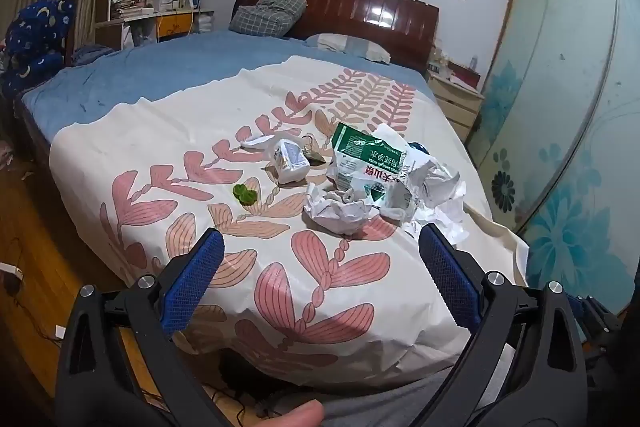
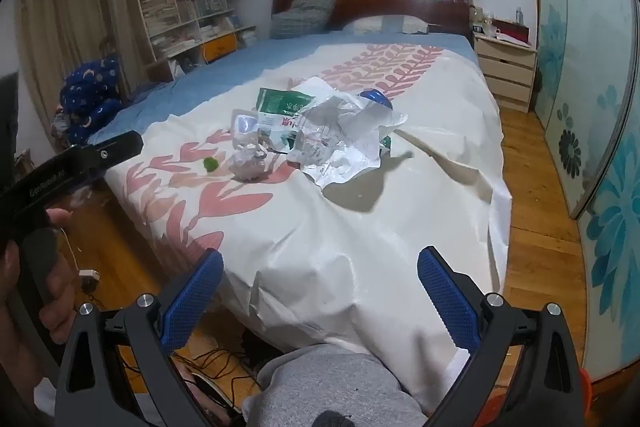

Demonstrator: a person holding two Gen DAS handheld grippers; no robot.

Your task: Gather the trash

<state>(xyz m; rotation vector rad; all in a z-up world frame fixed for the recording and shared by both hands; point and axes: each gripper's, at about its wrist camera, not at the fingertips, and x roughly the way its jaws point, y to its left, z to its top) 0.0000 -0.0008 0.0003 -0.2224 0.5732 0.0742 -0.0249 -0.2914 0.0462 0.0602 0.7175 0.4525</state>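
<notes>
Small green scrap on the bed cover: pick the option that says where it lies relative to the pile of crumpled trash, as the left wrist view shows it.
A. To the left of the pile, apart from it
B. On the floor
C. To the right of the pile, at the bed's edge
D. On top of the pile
A: the small green scrap lies alone on the bed cover, left of the crumpled paper.

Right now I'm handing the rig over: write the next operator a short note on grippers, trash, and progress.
Left gripper: open, empty, short of the pile.
Right gripper: open, empty, over the bed's foot.
Trash on the leaf-print sheet: crumpled paper, green-and-white wrapper, small white packet, green scrap.
Done: nothing collected.
Left: all pieces; no bin visible.
</notes>
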